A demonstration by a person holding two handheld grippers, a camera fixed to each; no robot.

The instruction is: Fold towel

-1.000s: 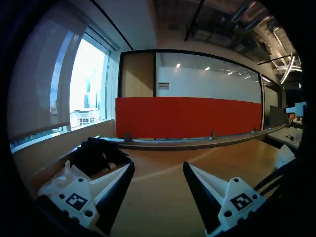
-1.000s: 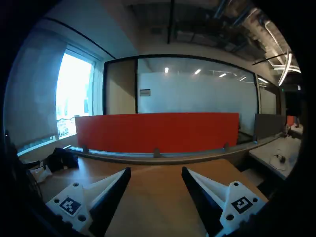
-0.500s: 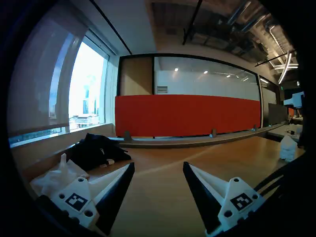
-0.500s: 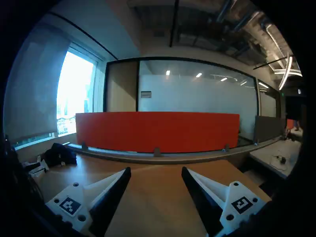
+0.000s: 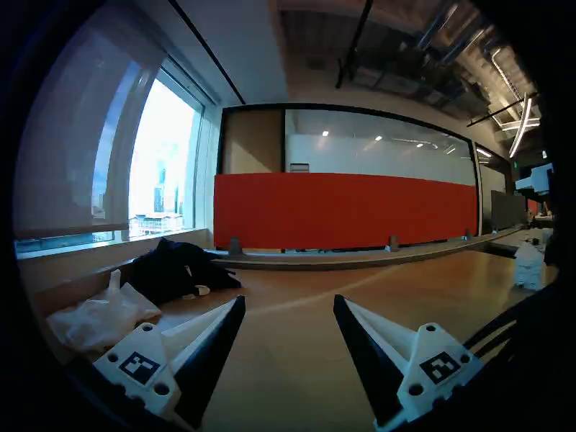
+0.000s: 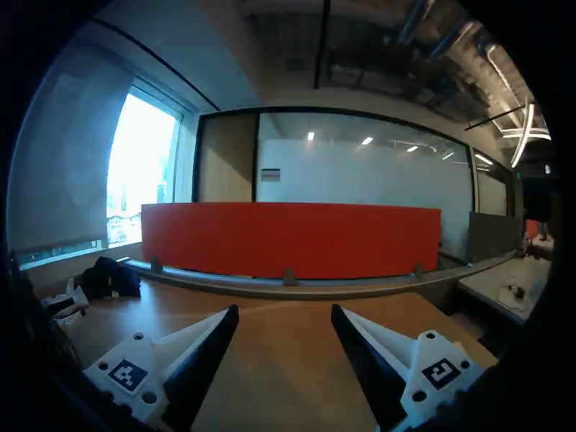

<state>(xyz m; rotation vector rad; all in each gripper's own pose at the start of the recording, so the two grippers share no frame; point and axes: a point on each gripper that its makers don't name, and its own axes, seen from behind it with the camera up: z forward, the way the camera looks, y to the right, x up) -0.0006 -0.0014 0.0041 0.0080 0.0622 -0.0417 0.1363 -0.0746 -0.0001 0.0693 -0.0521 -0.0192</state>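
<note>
My left gripper stands open over a wooden table, with nothing between its white and black fingers. In the right gripper view, my right gripper is also open and empty above the same table. A dark heap of cloth lies at the back left of the table near the window, and shows smaller in the right gripper view. I cannot tell whether it is the towel.
A crumpled white plastic bag lies left of the left gripper. A small white object stands at the far right. A red divider panel closes off the table's far edge. A second desk sits to the right.
Both views have shifted slightly. The plastic bag shows more fully, and the white object at the right sits higher in the left gripper view. Both grippers stay open at the same width.
</note>
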